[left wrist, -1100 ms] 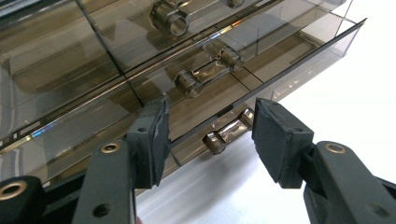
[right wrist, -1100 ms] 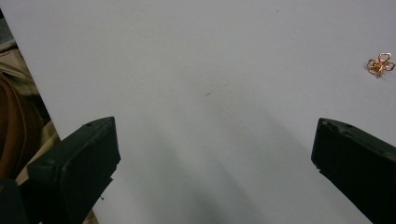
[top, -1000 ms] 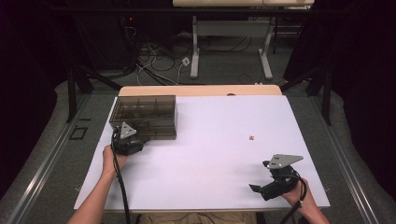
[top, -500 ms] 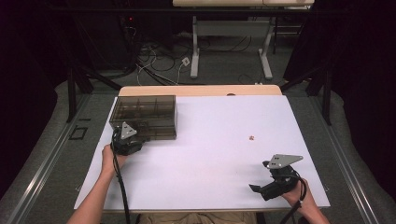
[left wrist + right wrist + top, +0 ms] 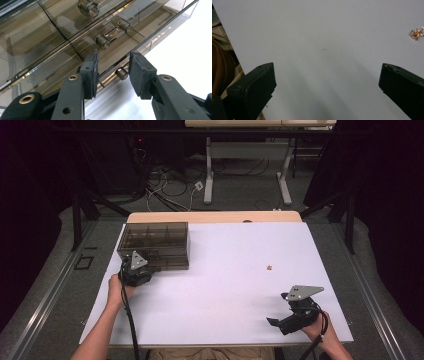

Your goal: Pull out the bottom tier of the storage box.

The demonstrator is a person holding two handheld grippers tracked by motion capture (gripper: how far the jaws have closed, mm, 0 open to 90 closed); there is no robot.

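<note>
High view: smoked clear plastic drawer box at the far left of the white tabletop, divided into compartments on top. Left gripper held by the left hand right at the near front of the box, grey three-cornered plate on top, black cable trailing back along the forearm. Right gripper near the front right corner of the tabletop, in the right hand, well apart from the box, pointing left across the bare white surface. Small gold-coloured trinket lying alone on the white surface, between the two grippers but nearer the right one, touched by neither.

Left gripper view: left gripper with jaws just now closing, standing partly open on either side of a small clear knob on the lowest drawer front. Pads not pressing on the knob; gap visible on both sides. Further knobs higher up on the drawer fronts.

Right gripper view: right gripper spread wide, nothing between the jaws, only white tabletop beneath. Gold trinket at the far right edge, a tangle of little loops, well clear of the jaws.
</note>
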